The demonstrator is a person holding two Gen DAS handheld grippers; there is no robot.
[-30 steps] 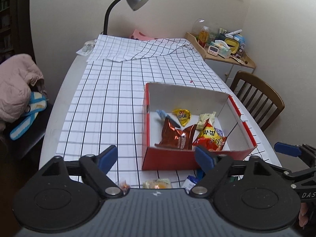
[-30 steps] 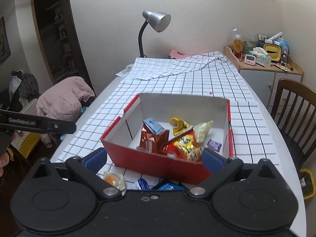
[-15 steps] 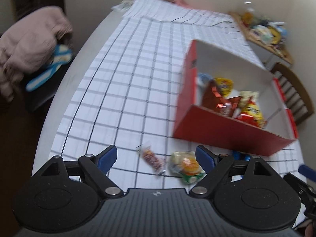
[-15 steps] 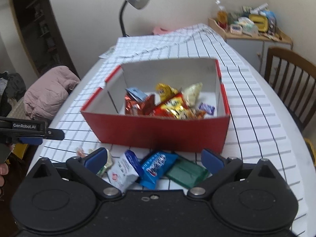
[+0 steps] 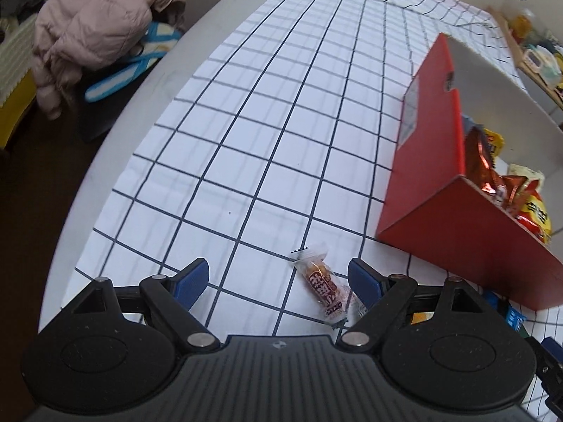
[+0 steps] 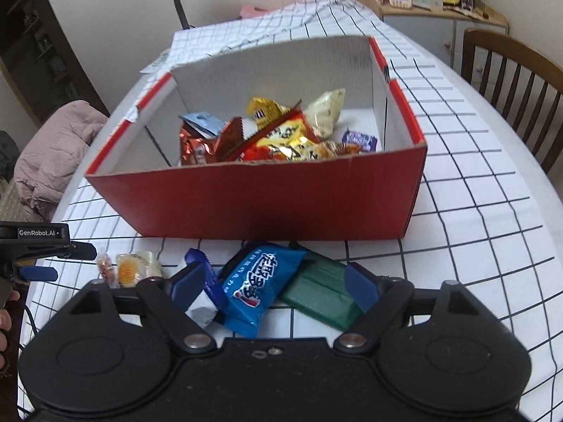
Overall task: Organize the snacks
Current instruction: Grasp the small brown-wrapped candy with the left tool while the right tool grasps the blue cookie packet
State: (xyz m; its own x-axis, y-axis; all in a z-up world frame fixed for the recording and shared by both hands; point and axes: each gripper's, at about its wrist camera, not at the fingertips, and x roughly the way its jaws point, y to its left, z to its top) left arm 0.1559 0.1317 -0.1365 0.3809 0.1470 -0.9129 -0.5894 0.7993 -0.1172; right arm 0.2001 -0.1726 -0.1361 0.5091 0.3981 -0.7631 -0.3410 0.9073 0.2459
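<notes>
Red cardboard box (image 6: 267,204) sits mid-table on the checked cloth (image 5: 246,123), already holding several crinkly bags; five loose snacks lie just in front of its near wall. Right gripper (image 6: 272,283) is low over three of them: blue packet (image 6: 255,286) between the jaws, green packet (image 6: 320,295) tucked partly under it by the right pad, white-and-blue packet (image 6: 202,297) by the left pad. Jaws are closing, pads not yet pressing on anything. Left gripper (image 5: 278,277) is wide open, nothing held; small brown candy (image 5: 323,288) lies on the cloth close to its right pad, off-centre. A round yellow candy (image 6: 130,269) sits near it. Handling guess: all light, soft film wrappers, slippery, contents crushable. Blue packet: pinch across its short width at the middle, light squeeze. Risk of dragging the neighbours along. Candy: grip the body, not the twisted clear ends, and recentre first.
</notes>
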